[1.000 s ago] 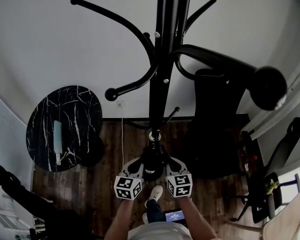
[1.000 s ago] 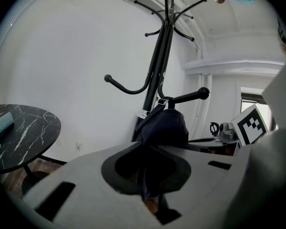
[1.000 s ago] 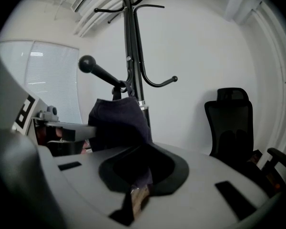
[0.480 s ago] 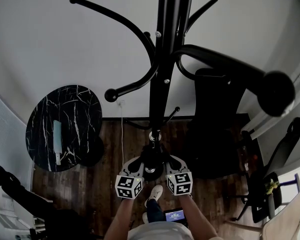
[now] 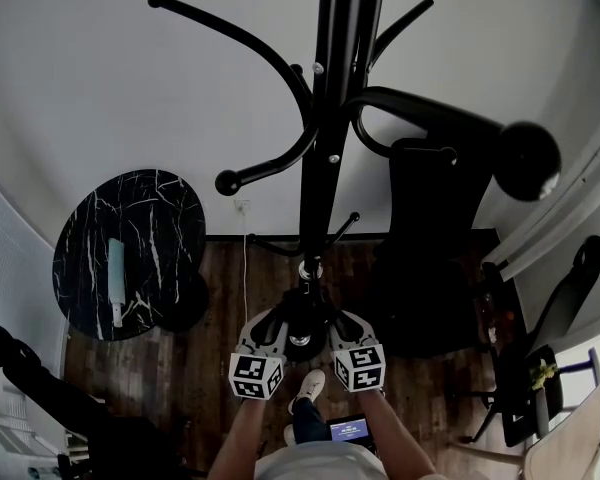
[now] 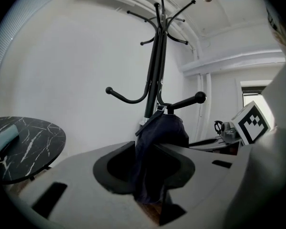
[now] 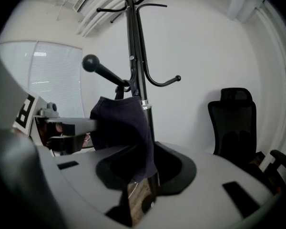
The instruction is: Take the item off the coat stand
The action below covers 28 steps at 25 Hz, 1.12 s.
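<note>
A black coat stand (image 5: 325,118) rises before me, with curved hooks. A dark navy cloth item (image 5: 305,320) hangs by a strap from a low hook (image 6: 181,101). My left gripper (image 5: 268,326) sits at its left side and my right gripper (image 5: 345,326) at its right. In the left gripper view the cloth (image 6: 157,142) hangs between the jaws of the left gripper (image 6: 150,194), which are opening. In the right gripper view the cloth (image 7: 121,123) drapes between the parted jaws of the right gripper (image 7: 140,194), with floor showing beneath it.
A round black marble table (image 5: 170,218) stands at the left with a pale blue object (image 5: 115,268) on it. A black office chair (image 5: 430,248) is right of the stand. Another chair (image 5: 570,298) stands far right. My shoe (image 5: 312,386) is on the wooden floor.
The left gripper's cube has slipped a little lower in the head view and its fingers stand wider. The right gripper and the cloth item have hardly moved.
</note>
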Each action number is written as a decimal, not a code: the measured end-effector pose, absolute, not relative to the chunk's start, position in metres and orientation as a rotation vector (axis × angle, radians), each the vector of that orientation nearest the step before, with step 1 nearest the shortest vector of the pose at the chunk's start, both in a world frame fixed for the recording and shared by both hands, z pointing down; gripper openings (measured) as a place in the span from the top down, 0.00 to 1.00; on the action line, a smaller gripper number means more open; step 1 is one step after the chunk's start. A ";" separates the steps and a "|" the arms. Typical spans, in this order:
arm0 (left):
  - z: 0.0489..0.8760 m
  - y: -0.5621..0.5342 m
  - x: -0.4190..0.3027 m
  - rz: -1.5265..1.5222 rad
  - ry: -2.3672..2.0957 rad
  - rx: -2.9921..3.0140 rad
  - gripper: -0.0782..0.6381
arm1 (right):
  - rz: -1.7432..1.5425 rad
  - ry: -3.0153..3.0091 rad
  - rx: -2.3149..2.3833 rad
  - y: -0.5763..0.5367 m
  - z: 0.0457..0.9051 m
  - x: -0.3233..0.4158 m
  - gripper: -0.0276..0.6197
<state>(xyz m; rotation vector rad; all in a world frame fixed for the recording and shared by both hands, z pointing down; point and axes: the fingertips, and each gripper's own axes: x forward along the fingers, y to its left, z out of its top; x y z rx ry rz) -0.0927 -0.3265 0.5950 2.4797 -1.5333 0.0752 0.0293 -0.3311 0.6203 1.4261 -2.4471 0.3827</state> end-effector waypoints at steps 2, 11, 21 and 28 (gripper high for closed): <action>0.593 -0.325 -0.094 0.083 -1.538 2.483 0.75 | 0.385 -2.454 1.430 -0.329 0.617 0.030 0.83; 0.590 -0.312 -0.096 0.094 -1.538 2.462 0.68 | 0.371 -2.474 1.445 -0.314 0.605 0.033 0.83; 0.578 -0.289 -0.100 0.080 -1.551 2.470 0.68 | 0.350 -2.505 1.466 -0.296 0.588 0.034 0.84; 0.552 -0.273 -0.102 0.052 -1.596 2.510 0.74 | 0.284 -2.538 1.505 -0.278 0.565 0.031 0.92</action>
